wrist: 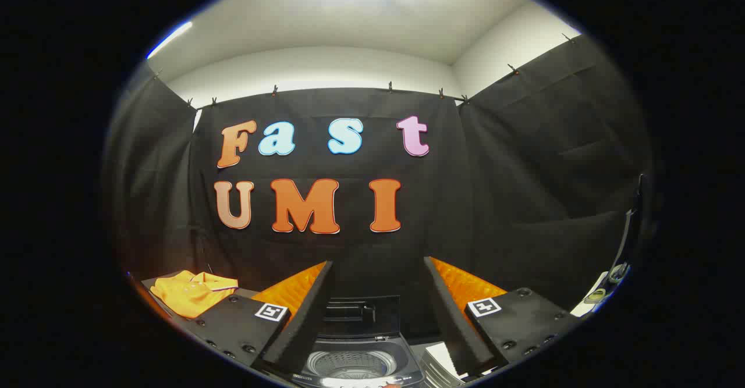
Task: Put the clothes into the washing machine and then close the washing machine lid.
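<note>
- One garment is all we see: an orange shirt (192, 291) lying crumpled on the desk (152, 282), at about ten o'clock from the gripper (378, 309) and well apart from it.
- We judge it light, soft and limp, likely to sag and trail when lifted, so a pinch on a bunched fold near its middle should gather more cloth than a grab at a hem or the collar.
- Our gripper's fingers stand wide apart with nothing between them.
- Between the fingers and just ahead, at twelve o'clock, sits the small washing machine (355, 362), its lid (362, 313) standing up at the back.
- We see the perforated drum (349, 365) through the opening; what shows of it holds no clothing, though its depths are hidden.
- Some pale items lie at about three o'clock, too small to identify.
</note>
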Action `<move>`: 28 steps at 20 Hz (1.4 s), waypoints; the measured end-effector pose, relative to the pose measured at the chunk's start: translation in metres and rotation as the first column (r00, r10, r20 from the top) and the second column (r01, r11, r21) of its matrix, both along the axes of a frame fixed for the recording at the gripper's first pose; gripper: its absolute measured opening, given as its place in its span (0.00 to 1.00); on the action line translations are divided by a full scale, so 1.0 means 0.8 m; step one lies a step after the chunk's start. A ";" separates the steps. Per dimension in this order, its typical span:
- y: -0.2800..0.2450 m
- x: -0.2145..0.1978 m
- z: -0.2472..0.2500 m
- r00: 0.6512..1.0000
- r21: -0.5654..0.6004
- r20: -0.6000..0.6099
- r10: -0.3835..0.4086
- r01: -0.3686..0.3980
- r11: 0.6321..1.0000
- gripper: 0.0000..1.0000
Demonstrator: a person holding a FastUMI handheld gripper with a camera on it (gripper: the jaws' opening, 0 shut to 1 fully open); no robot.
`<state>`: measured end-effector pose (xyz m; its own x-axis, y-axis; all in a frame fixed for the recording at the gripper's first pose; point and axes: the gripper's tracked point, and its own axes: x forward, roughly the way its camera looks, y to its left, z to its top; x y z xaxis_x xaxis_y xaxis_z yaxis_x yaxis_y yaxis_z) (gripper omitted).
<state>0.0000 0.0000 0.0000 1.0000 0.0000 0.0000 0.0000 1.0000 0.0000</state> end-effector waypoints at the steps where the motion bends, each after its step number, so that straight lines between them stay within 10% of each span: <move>1: -0.001 -0.003 0.001 1.000 -0.002 0.002 -0.002 0.002 1.000 0.97; 28: -0.012 -0.012 0.020 1.000 0.008 0.011 -0.012 0.012 1.000 0.97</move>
